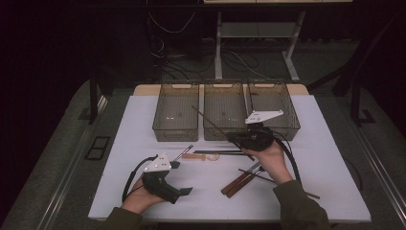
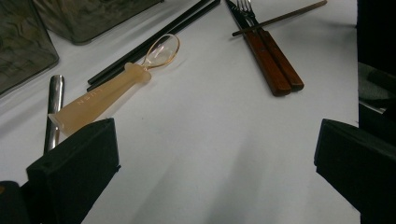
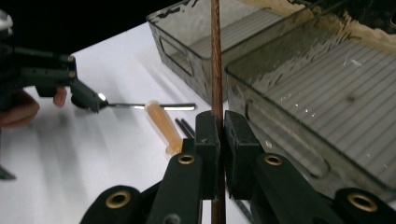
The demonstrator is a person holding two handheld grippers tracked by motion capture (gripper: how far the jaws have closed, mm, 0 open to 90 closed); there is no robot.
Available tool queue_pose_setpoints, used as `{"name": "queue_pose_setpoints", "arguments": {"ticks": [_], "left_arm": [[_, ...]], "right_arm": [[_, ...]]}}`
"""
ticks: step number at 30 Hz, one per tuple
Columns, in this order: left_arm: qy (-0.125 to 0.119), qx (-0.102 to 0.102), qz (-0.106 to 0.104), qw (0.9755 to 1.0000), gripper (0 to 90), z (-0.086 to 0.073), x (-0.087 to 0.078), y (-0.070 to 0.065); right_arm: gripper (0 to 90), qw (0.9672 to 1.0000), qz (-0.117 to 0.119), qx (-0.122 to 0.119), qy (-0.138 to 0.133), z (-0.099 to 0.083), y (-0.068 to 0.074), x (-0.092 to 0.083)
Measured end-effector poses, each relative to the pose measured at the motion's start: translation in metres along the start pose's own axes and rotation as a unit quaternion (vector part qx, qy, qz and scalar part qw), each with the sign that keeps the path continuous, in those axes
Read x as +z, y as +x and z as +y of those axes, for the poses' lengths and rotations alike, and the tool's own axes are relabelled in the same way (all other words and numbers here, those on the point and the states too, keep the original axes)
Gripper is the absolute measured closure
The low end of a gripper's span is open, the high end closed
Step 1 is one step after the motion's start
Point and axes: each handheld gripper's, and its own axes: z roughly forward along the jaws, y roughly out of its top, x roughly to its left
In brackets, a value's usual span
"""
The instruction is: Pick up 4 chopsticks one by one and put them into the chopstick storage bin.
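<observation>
Got my right tool (image 3: 218, 140) clamped on one brown chopstick (image 3: 215, 56), tip aimed at 11 o'clock over the middle bin (image 1: 225, 112) for dropping in. Left tool (image 2: 215, 154) sits apart above the tabletop (image 2: 210, 140), holding nothing.

Premises read as a laboratory or recording room, not a home. A white rectangular surface (image 1: 143, 191) stands on dark grey carpeted floor (image 1: 57, 158) in a dim, black-walled room. Loose black cables (image 1: 177, 62) trail across the floor behind, beside the grey metal legs of a second bench (image 1: 219, 52). Three identical smoke-grey clear plastic bins (image 1: 176, 110) are lined up in a row, with cutlery laid out as test items
</observation>
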Motion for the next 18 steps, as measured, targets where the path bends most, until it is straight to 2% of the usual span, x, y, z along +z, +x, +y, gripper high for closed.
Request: {"name": "queue_pose_setpoints", "arguments": {"ticks": [12, 18], "left_arm": [[0.000, -0.004, 0.000, 1.0000, 0.0, 0.000, 0.000, 0.001], [0.000, -0.009, 0.001, 1.0000, 0.0, -0.001, 0.000, 0.003]], "right_arm": [[84.9, 0.9998, -0.017, 0.012, -0.008, 0.025, -0.005, 0.019], [84.9, 0.9992, -0.024, 0.028, -0.012, 0.041, -0.009, 0.029]]}}
